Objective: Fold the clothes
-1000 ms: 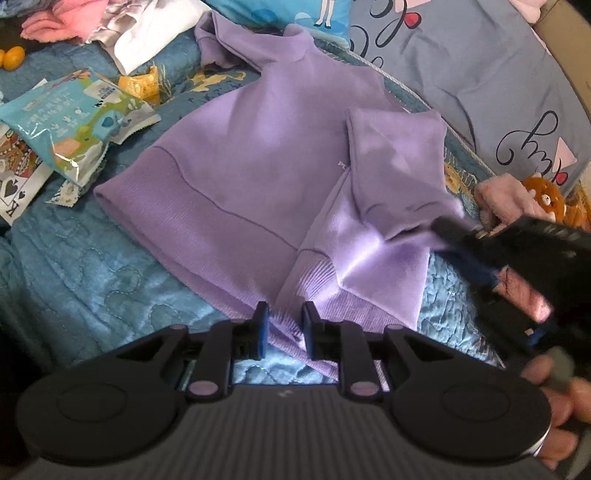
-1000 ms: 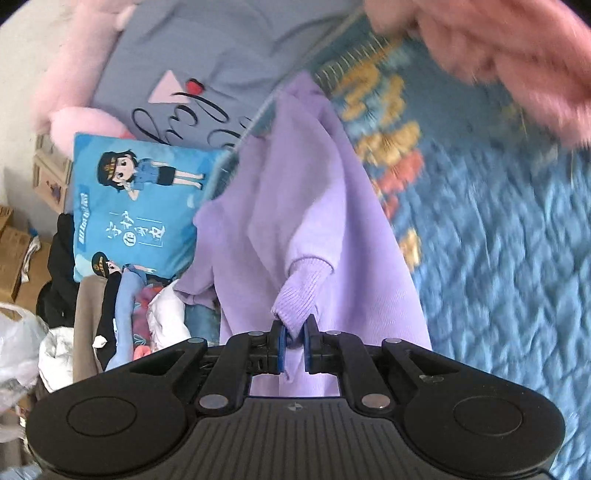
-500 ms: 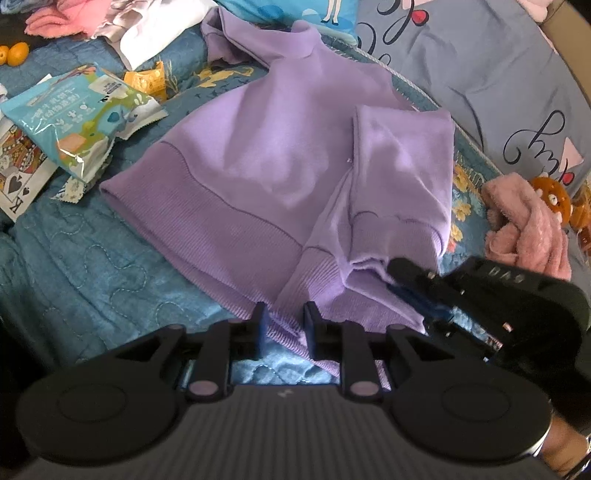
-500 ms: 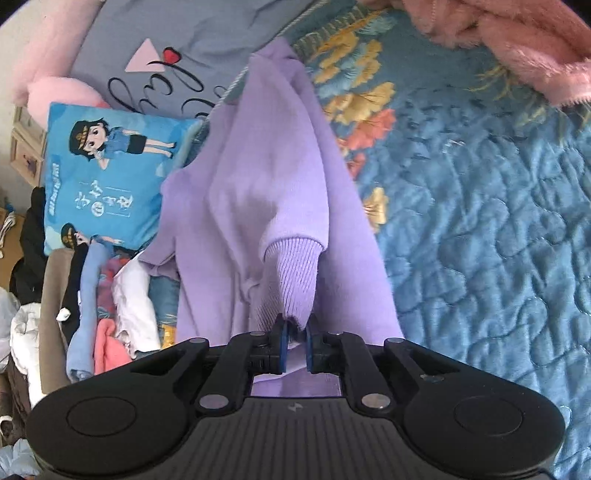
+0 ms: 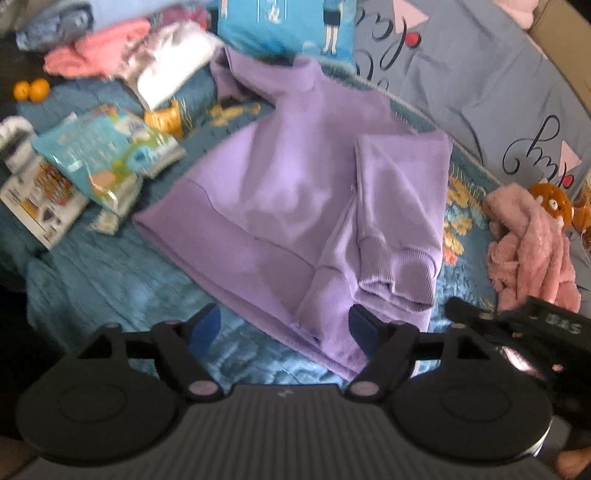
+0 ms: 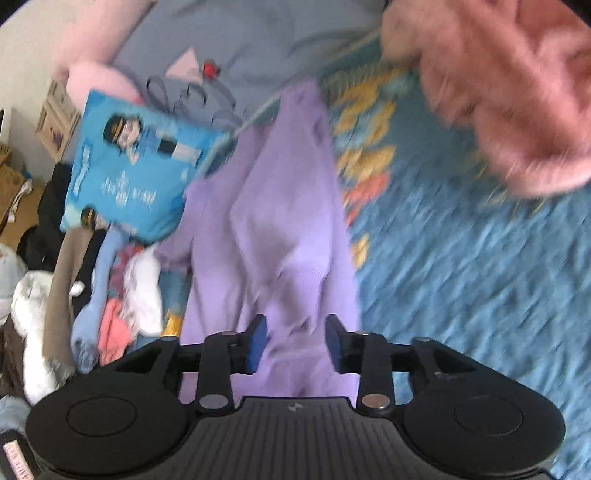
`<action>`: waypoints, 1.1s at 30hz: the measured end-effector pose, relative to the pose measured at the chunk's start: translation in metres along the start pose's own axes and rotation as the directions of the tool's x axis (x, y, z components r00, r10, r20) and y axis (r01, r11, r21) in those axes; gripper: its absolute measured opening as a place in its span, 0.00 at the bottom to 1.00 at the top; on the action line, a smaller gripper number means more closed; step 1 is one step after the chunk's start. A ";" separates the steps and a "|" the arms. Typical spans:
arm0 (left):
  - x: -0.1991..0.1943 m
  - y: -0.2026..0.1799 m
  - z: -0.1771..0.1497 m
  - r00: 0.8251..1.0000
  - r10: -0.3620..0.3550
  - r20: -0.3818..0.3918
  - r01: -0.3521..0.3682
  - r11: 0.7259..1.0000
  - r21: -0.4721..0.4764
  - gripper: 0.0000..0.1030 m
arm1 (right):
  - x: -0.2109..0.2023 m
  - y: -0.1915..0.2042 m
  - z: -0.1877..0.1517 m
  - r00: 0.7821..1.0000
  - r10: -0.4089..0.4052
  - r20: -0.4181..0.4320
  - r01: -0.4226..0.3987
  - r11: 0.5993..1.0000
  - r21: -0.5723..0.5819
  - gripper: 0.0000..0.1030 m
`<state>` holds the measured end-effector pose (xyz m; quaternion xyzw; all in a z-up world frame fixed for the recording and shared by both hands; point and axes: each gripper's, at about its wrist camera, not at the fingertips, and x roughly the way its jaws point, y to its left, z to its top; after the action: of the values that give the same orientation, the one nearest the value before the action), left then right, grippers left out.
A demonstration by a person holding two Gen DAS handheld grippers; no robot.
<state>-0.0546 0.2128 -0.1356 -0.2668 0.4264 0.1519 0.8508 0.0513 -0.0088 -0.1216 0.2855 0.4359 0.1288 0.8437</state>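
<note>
Now, sweater: purple sweater [image 5: 280, 192] lies flat on the blue quilted bedspread [image 5: 92, 288], collar toward 12 o'clock, ribbed hem toward 7 o'clock.
Sleeve: one sleeve [image 5: 399, 206] is folded over the body on the 3 o'clock side; its ribbed cuff [image 5: 402, 269] rests near the hem.
Left tongs: left tongs [image 5: 284, 328] at 6 o'clock of the left wrist view, jaws opening and already wide; the hem's lower corner lies between them, the blue pads not pressing it. Nothing held.
Right tongs: right tongs [image 6: 293, 343] in their own view stand partly apart and opening, purple cloth showing in the gap below; the pads do not pinch it. In the left view they enter at 4 o'clock, just beside the cuff.
Picture quality: right wrist view is motion-blurred; fine folds cannot be read.
Surroundings, 9 to 11 o'clock of the left view: teal snack packet [image 5: 107, 155], a printed card [image 5: 44, 206] under it, two oranges [image 5: 31, 89], a heap of pink and white clothes [image 5: 147, 62].
Surroundings, 12 to 3 o'clock: blue cartoon pillow [image 5: 284, 26] touching the collar, grey-blue pillow [image 5: 498, 85] with script lettering, pink fluffy garment [image 5: 528, 251] lying apart from the sweater, orange plush toy [image 5: 550, 199] beside it.
</note>
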 end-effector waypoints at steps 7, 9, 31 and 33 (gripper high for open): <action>-0.009 0.000 0.025 0.992 0.057 0.115 -0.063 0.997 0.047 0.86 | 0.037 -0.021 0.023 1.000 -0.012 -0.002 0.011 1.000 -0.007 0.47; -0.007 0.002 0.032 0.990 0.062 0.125 -0.068 0.997 0.042 0.87 | 0.050 -0.025 0.024 1.000 0.016 -0.010 -0.016 0.999 0.034 0.57; 0.010 0.015 0.044 0.992 0.088 0.086 -0.089 0.996 0.012 0.87 | 0.070 -0.011 0.013 0.996 0.042 -0.083 -0.046 0.998 -0.045 0.12; 0.010 0.014 0.044 0.992 0.091 0.089 -0.093 0.996 0.017 0.87 | 0.065 -0.014 0.020 0.995 0.034 -0.093 -0.039 0.998 -0.045 0.12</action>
<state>-0.0273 0.2499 -0.1267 -0.2310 0.4020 0.1979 0.8636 0.1049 0.0031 -0.1637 0.2672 0.4660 0.1676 0.8266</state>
